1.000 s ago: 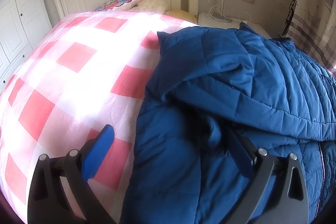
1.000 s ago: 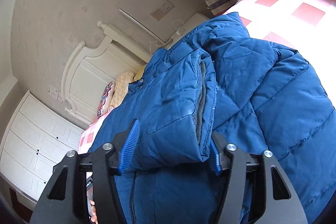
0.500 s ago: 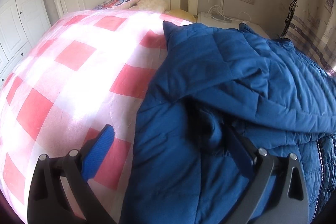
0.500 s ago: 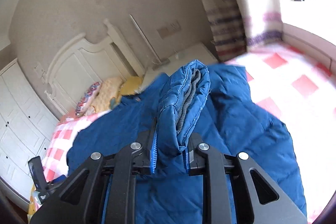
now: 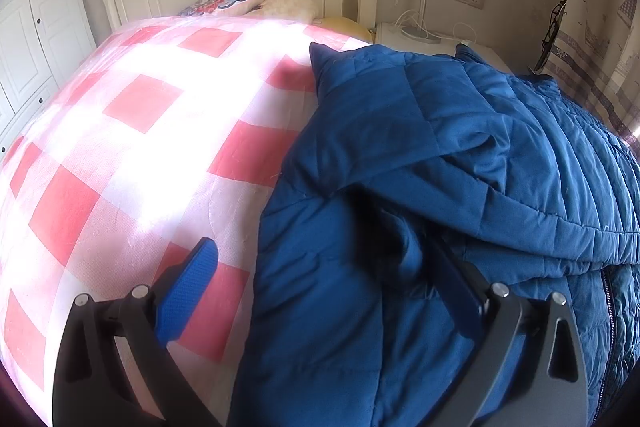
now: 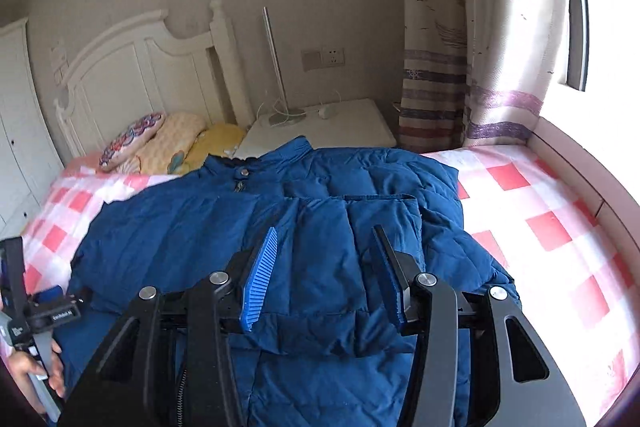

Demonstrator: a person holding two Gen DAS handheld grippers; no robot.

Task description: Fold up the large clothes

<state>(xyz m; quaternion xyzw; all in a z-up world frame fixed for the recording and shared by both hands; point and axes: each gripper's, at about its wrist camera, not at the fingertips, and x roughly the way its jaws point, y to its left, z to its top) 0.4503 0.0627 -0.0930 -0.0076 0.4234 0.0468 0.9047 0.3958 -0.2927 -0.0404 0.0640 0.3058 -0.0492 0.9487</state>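
A large blue quilted jacket (image 6: pixel 200 227) lies front up on the red-and-white checked bed (image 6: pixel 540 223), collar toward the headboard. Its right sleeve (image 6: pixel 352 251) lies folded across the chest. My right gripper (image 6: pixel 324 255) is open just above that sleeve, holding nothing. In the left wrist view the jacket (image 5: pixel 460 155) fills the right half, with a sleeve folded over its body. My left gripper (image 5: pixel 320 263) is open wide over the jacket's left edge, one finger over the bedspread (image 5: pixel 132 147), the other finger against the blue fabric.
A white headboard (image 6: pixel 140 75) and pillows (image 6: pixel 160 143) are at the far end. A white nightstand (image 6: pixel 320 127) with a lamp stands beside the bed. A curtain (image 6: pixel 460 47) and window are at right. White wardrobes (image 5: pixel 36 27) stand at left.
My right gripper closed on the right sleeve's cuff, carried it over the jacket's chest, then opened and let it go. The left gripper stayed open and nearly still.
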